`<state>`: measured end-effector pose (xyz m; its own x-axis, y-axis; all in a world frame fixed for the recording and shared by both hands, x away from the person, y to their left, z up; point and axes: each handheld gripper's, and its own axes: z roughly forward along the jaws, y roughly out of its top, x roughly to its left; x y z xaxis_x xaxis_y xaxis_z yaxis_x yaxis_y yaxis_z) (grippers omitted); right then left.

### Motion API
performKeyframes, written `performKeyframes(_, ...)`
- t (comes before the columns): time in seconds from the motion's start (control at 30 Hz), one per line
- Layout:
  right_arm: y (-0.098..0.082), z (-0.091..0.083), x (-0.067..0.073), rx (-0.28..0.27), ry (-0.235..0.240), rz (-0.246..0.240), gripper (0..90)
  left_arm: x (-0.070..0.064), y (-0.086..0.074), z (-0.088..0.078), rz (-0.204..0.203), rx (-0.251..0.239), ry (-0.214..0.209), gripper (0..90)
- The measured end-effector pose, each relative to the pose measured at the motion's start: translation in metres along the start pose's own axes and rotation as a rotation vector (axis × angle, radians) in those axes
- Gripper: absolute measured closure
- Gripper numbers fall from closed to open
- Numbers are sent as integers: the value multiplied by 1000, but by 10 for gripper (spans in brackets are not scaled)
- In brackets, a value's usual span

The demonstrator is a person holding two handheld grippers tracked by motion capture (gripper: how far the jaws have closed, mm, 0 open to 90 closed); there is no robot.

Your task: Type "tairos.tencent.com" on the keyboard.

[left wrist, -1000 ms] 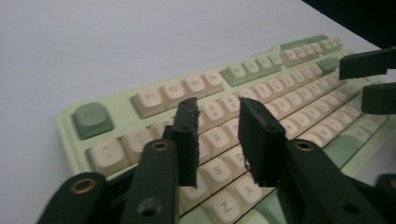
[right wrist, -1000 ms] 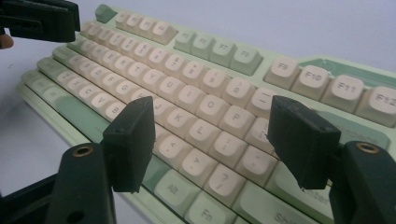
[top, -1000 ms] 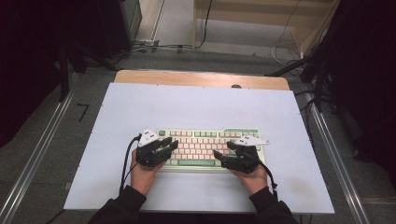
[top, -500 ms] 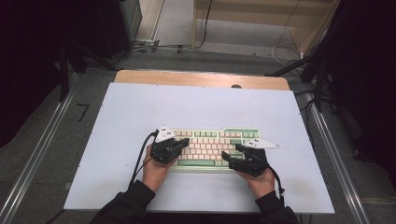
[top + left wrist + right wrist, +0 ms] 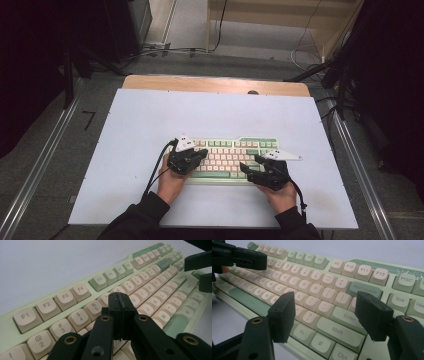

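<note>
Keyboard (image 5: 227, 157) lies flat on the bench (image 5: 150, 115), in the near half and roughly centred. Long axis runs left-right across the bench, function row on the far side, space bar toward the person. Pale green case, cream keys, a few darker green ones.

Left claw (image 5: 202, 152) sits over the left end of the keyboard, tips aimed at the upper letter rows. In the left claw view (image 5: 121, 303) its jaws are pressed together with nothing between them, just above the keys near the number row.

Right claw (image 5: 247, 167) hovers over the right end. In the right claw view (image 5: 324, 312) its jaws stand wide apart, nothing clamped, with the Enter and Shift keys showing in the gap.

Nothing else on the bench; the two claws are near each other over the keys.

Bench top is a pale blue-white sheet with a wooden strip (image 5: 215, 84) along the far edge. Grey floor around it, metal rails (image 5: 45, 165) either side, cables (image 5: 170, 50) on the floor behind.
</note>
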<state>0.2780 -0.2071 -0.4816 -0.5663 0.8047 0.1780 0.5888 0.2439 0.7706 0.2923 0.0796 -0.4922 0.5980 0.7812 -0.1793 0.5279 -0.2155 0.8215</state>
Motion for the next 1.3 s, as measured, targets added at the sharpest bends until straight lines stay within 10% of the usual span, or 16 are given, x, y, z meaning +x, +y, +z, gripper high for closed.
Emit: performKeyframes(1.3,0,0,0,5,0,-5,317,1,-1,5,3,25,7,900)
